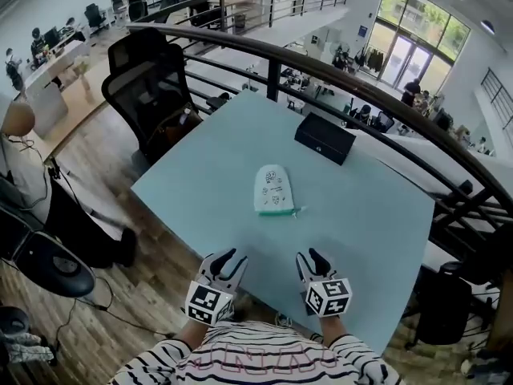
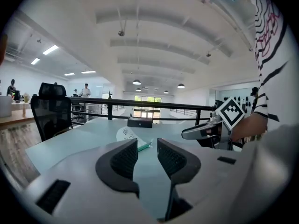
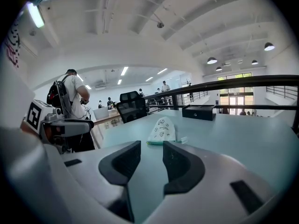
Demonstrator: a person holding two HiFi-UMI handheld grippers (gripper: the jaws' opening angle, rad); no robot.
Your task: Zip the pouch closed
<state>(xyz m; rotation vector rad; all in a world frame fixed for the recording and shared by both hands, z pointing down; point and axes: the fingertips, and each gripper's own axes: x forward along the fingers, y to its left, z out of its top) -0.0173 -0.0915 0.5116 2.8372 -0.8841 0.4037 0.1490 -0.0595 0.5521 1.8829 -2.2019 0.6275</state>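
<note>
A small white pouch [image 1: 271, 189] with printed drawings lies flat in the middle of the pale blue table [image 1: 377, 223]. Its green zipper edge [image 1: 276, 211] faces me. Both grippers hover over the table's near edge, well short of the pouch. My left gripper [image 1: 225, 260] is open and holds nothing. My right gripper [image 1: 315, 258] is also open and empty. In the left gripper view the pouch [image 2: 125, 134] lies beyond the left gripper [image 2: 147, 146], and the right gripper's marker cube [image 2: 231, 112] shows at the right. In the right gripper view the pouch [image 3: 162, 129] lies ahead of the right gripper [image 3: 152, 149].
A black box [image 1: 325, 138] sits at the table's far edge, beyond the pouch. A black office chair [image 1: 148, 87] stands at the table's far left corner. A dark railing [image 1: 321, 70] curves behind the table. Another chair base [image 1: 48, 267] is on the floor at my left.
</note>
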